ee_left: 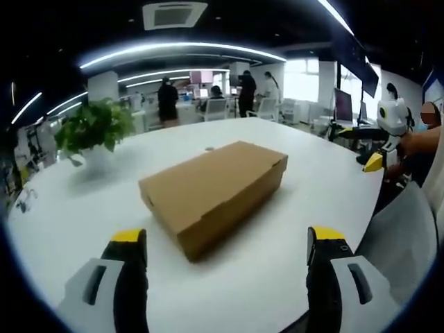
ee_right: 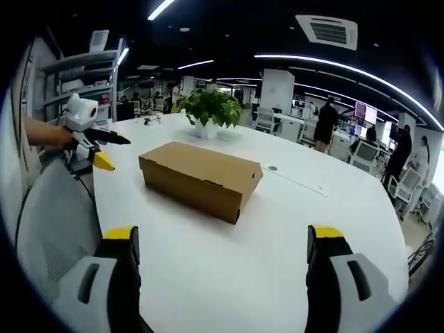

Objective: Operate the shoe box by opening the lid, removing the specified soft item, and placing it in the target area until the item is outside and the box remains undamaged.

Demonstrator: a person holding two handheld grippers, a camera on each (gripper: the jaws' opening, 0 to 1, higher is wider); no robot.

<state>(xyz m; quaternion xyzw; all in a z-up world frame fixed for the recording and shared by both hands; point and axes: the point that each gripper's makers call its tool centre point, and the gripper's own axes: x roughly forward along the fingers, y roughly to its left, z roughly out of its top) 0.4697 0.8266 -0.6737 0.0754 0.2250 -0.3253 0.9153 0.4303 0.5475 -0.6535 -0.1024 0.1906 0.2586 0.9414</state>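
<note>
- While both views look along their own jaws, the left hand-held gripper (ee_left: 227, 250) is spread wide, its black, yellow-tipped jaws apart above the white round desk (ee_left: 305, 180) and pinching nothing.
- The right hand-held gripper (ee_right: 223, 248) is likewise spread, jaws wide apart above the desk (ee_right: 291, 229), with nothing between them.
- A grey mesh chair back (ee_right: 52, 229) stands at the desk edge near the right hand-held gripper; in the left gripper view it shows at the right (ee_left: 402, 236).
- The plain brown cardboard shoe box (ee_left: 211, 191) lies flat on the desk ahead of both hand-held grippers, apart from each, lid shut. In the right gripper view the box (ee_right: 201, 177) sits near the desk's middle, one corner turned toward the camera.
- In the left gripper view the right hand-held gripper (ee_left: 378, 156) appears at the right edge, held in a person's hand (ee_left: 416, 142), off the desk and well apart from the box.
- In the right gripper view the left hand-held gripper (ee_right: 97, 149) appears at the left edge, held in a hand (ee_right: 52, 135), beside the desk rim.
- A leafy green plant in a white pot (ee_left: 94, 132) stands on the desk beyond the box (ee_right: 208, 111).
- Farther off, people (ee_left: 168, 100) stand among office desks, chairs and monitors under strip lights.
</note>
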